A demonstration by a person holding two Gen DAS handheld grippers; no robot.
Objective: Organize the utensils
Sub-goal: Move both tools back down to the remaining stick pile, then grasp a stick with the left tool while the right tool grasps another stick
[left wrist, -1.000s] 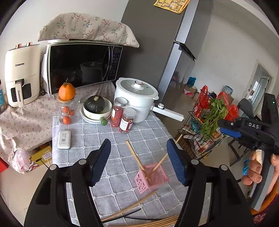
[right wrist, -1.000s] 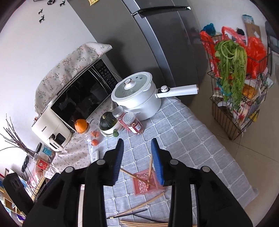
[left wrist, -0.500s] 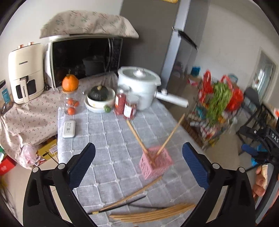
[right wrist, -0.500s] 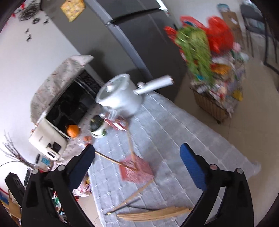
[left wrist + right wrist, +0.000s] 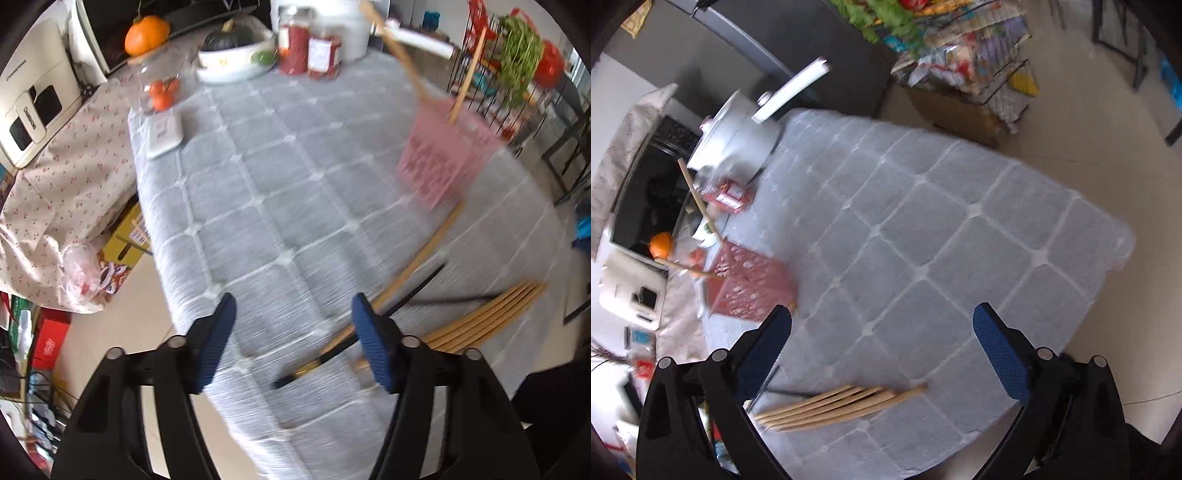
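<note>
A pink slotted holder stands on the grey checked tablecloth with two wooden chopsticks leaning in it; it also shows in the right wrist view. A bundle of wooden chopsticks lies near the table's front edge, also in the left wrist view. A single wooden chopstick and a black chopstick lie beside the bundle. My left gripper is open and empty, low over the black chopstick's end. My right gripper is wide open and empty above the bundle.
A white pot, red spice jars, a bowl with a squash, an orange and a white remote sit at the table's far side. A wire rack with greens stands to the right.
Both grippers have dropped lower toward the table and tilted down. The right gripper opened wide from nearly closed. The left gripper has narrowed since half a second ago.
</note>
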